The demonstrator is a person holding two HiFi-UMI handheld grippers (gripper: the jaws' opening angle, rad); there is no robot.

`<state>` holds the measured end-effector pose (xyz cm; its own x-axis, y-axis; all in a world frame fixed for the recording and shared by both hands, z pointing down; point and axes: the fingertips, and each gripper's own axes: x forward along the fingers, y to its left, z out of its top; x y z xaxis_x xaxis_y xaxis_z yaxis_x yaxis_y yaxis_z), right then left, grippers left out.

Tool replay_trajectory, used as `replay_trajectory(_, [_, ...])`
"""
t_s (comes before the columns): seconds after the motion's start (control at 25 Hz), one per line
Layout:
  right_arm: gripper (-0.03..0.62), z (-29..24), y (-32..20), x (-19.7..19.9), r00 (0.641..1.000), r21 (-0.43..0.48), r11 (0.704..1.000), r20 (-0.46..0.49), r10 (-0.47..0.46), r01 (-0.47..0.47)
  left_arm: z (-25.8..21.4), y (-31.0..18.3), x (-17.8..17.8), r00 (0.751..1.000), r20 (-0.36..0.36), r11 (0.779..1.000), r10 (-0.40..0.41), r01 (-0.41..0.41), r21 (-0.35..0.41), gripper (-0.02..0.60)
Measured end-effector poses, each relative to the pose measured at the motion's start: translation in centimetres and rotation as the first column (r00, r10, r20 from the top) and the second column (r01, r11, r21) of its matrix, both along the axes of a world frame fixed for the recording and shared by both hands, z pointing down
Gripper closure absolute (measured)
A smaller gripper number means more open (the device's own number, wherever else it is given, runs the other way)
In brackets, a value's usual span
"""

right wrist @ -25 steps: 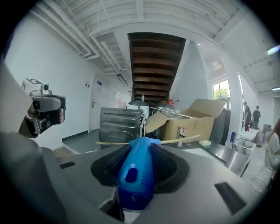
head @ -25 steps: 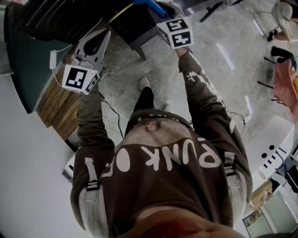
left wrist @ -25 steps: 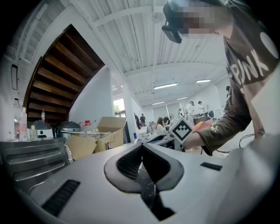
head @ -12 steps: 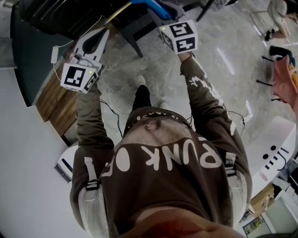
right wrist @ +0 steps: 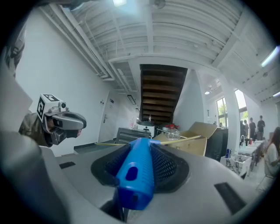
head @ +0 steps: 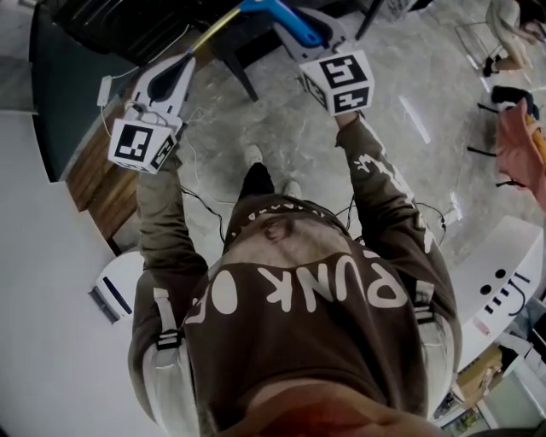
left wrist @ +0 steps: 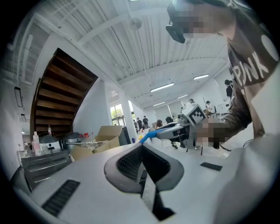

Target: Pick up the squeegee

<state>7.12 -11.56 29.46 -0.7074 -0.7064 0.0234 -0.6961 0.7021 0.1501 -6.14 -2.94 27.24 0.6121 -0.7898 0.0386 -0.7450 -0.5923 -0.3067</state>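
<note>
Squeegee (right wrist: 133,175) stays in right claw (right wrist: 141,151).

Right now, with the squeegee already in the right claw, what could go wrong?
1. The right claw holds the squeegee only by its blue handle. The long yellow blade sticks out sideways and may hit the left claw or the dark table.
2. A cable lies on the floor near the person's shoes; a step there might trip them.

Glossy blue plastic squeegee handle (right wrist: 133,175), matt ribbed dark fingers (right wrist: 168,166), polished stone floor (head: 290,128).
</note>
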Motion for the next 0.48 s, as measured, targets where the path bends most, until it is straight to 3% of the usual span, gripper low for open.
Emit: replay_trajectory(0.48, [0.441, -3.1, 4.9, 2.8, 0.999, 0.060, 0.998, 0.030, -0.027, 0.025, -1.9, 2.1, 0.9, 1.000, 0.012, 1.000, 0.000, -0.001, 0.008, 0.580])
